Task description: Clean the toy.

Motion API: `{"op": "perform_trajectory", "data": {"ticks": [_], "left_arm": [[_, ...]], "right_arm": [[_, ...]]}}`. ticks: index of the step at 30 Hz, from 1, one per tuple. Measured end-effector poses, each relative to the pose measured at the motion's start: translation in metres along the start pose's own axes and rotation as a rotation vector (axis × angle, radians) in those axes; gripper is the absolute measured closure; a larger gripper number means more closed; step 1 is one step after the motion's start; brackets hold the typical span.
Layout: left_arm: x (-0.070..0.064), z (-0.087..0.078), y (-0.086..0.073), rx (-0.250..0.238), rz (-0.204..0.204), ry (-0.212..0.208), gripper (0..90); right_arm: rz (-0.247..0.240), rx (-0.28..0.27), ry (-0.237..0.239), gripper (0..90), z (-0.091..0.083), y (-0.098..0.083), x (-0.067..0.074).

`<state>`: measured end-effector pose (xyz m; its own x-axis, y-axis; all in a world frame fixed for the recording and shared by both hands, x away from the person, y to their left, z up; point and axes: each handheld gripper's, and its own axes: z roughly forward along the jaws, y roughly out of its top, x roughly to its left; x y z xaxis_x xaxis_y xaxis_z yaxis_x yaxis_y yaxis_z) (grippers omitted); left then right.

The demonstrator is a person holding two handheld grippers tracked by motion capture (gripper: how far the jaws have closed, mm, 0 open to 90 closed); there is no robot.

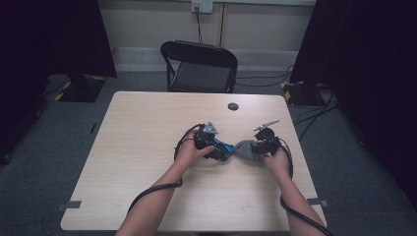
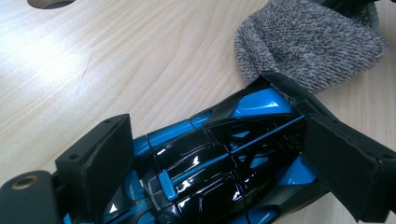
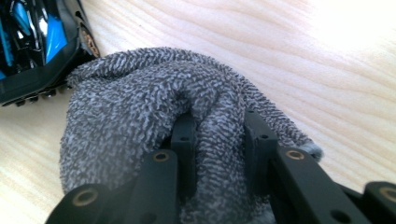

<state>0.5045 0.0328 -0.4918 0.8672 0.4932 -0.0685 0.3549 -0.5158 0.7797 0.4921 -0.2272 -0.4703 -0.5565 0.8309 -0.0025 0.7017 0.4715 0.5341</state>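
A blue and black toy car [image 2: 261,105] lies between the jaws of my left gripper [image 2: 219,133], whose pads press on its two sides. Its far end touches the edge of a grey knitted sock [image 2: 308,44]. My right gripper [image 3: 219,123] is shut on a fold of that sock [image 3: 130,107], with a corner of the car [image 3: 32,42] at the upper left. In the high view the left gripper [image 1: 222,149] with the car [image 1: 225,147] and the right gripper [image 1: 254,149] with the sock [image 1: 245,150] meet over the right-middle of the table.
The light wooden table [image 1: 147,128] has a round dark hole [image 1: 233,106] near its far edge. A black folding chair [image 1: 199,66] stands behind the table. Cables lie on the floor at the right [image 1: 314,115]. Dark curtains hang at both sides.
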Motion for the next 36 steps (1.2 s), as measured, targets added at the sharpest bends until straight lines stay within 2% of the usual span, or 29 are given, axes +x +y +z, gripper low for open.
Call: {"op": "perform_trajectory", "data": {"ticks": [21,27,36], "left_arm": [[-0.001,0.000,0.000,-0.003,-0.002,0.001,9.0],[0.000,0.000,-0.001,-0.005,0.000,0.000,9.0],[0.000,0.000,0.000,-0.002,-0.002,-0.001,8.9]], "right_arm": [[0.022,-0.003,-0.026,70.1,-0.004,0.000,-0.006],[0.039,-0.026,-0.008,70.0,-0.012,-0.006,-0.011],[0.023,-0.074,0.027,69.8,-0.032,-0.016,-0.012]]}}
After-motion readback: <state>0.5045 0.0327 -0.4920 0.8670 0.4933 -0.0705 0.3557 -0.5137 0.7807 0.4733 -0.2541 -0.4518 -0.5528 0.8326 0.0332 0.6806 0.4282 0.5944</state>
